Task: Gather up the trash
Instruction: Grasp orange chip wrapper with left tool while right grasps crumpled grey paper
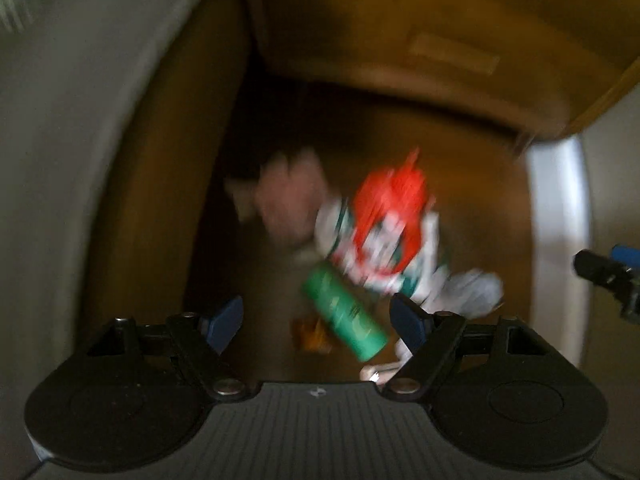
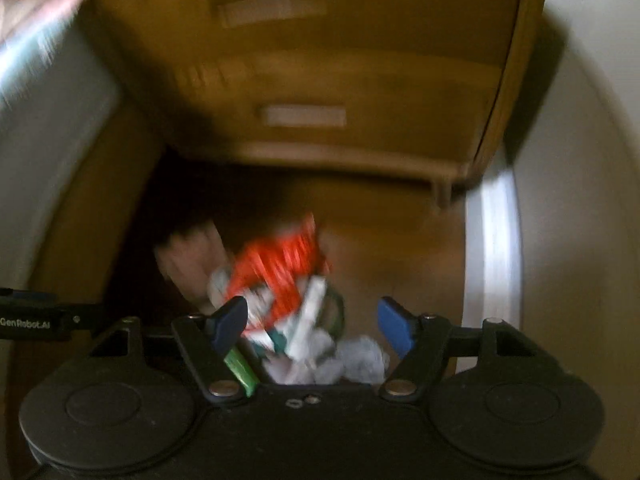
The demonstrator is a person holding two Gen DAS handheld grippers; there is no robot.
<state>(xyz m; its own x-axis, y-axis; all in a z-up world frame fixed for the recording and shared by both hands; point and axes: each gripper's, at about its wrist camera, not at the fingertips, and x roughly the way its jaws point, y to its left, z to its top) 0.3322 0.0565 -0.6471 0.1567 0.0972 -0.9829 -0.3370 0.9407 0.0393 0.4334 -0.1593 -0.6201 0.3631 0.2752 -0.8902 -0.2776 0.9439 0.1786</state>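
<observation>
Left gripper (image 1: 318, 316) is hanging wide and empty over the box (image 1: 460, 12), above the can (image 1: 344, 316) and red wrapper (image 1: 390, 196). Right gripper (image 2: 312, 322) is gaping empty too; in this blur, a pinch risks missing.

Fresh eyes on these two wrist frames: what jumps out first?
The red wrapper on top of a blurred trash pile at the bottom of a cardboard box. Next, the green can lying on its side at the pile's near edge, seen between the open left gripper fingers. White crumpled paper sits below the open right gripper, and neither gripper holds anything.
</observation>
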